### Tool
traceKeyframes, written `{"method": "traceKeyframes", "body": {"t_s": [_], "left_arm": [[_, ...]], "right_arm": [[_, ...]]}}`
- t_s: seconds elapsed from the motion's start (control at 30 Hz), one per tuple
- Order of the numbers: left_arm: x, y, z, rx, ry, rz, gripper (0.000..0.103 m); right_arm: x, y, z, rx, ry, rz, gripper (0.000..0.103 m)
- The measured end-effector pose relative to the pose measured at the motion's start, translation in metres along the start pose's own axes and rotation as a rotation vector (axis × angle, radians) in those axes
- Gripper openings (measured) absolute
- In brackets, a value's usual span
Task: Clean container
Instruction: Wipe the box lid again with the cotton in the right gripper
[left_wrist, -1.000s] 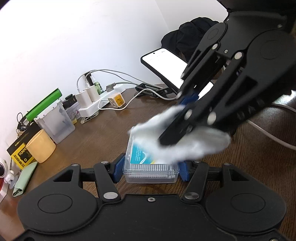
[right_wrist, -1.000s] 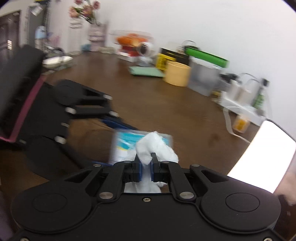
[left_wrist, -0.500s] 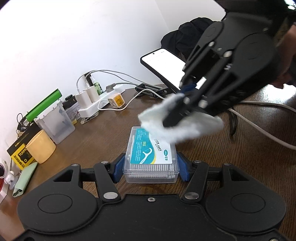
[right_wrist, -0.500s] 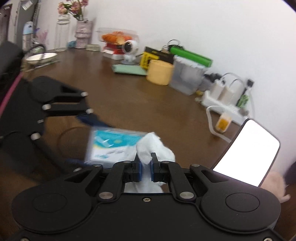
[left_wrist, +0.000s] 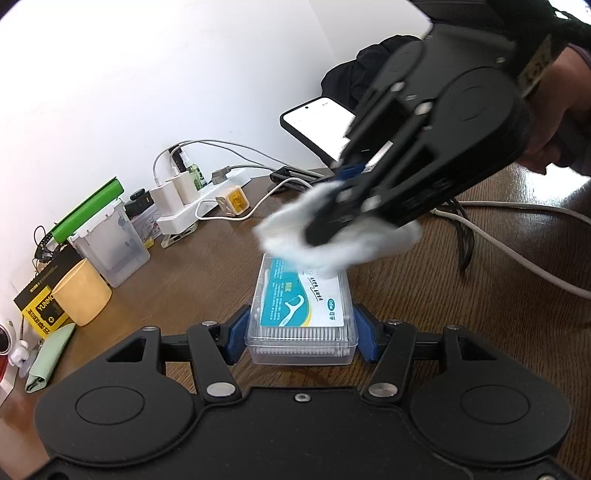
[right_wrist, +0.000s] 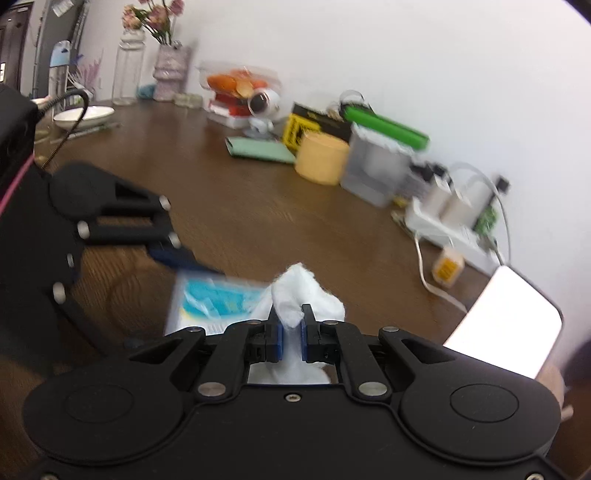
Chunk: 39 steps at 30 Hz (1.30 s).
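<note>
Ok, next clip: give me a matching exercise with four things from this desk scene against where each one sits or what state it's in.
Things:
1. clear box
2. white tissue
3. yellow cup
4. phone

Places or states:
A. propped up with its screen lit
B. clamped in the left hand-held gripper
C. standing near the wall beside a clear bin
D. pinched in the right hand-held gripper

Pairs: 1-B, 2-D, 3-C, 4-A
</note>
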<state>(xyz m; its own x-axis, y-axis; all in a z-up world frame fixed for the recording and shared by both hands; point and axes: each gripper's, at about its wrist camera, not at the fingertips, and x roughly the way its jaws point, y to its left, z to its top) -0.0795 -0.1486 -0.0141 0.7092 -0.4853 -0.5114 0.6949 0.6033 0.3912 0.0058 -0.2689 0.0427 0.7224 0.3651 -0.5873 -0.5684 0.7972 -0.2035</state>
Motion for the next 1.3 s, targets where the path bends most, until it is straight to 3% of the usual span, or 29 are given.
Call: {"method": "traceKeyframes", "body": {"t_s": [0.13,0.23,0.37,0.57,0.67,0.8,1.0,1.1,1.17,1.3], "left_arm": [[-0.006,-0.011,-0.002,-0.001,-0.001,0.003,0.057],[-0.007,-0.013,-0.002,0.000,0.000,0.004,0.057],[-0.008,-0.013,-0.002,-0.015,0.005,0.008,0.057],[-0.013,-0.017,-0.003,-0.002,-0.002,0.004,0.057],[-0.015,-0.019,-0.003,0.000,-0.003,0.003,0.057],[-0.020,-0.024,-0.005,-0.001,-0.003,0.003,0.057],[-0.032,-0.039,-0.005,-0.002,-0.002,0.005,0.057],[-0.035,-0.044,-0.004,0.000,-0.002,0.010,0.057],[-0.038,-0.048,-0.004,0.008,-0.004,0.014,0.057],[-0.044,-0.056,-0.003,0.002,-0.004,0.008,0.057]], "right_arm": [[-0.012,0.007,-0.009,0.031,0.016,0.107,0.009],[-0.011,0.025,-0.003,0.027,-0.031,0.169,0.009],[0.005,0.025,0.010,0.050,-0.103,0.139,0.009],[0.008,0.002,0.004,0.043,-0.048,-0.016,0.009],[0.000,-0.004,-0.007,0.059,-0.009,-0.017,0.009],[-0.010,0.011,-0.015,0.050,-0.002,0.061,0.009],[-0.004,0.035,0.005,0.027,-0.081,0.155,0.009],[0.007,0.027,0.016,0.002,-0.101,0.116,0.009],[0.014,0.013,0.020,0.019,-0.085,0.036,0.009],[0.009,0.004,0.009,0.021,-0.046,-0.021,0.009]]}}
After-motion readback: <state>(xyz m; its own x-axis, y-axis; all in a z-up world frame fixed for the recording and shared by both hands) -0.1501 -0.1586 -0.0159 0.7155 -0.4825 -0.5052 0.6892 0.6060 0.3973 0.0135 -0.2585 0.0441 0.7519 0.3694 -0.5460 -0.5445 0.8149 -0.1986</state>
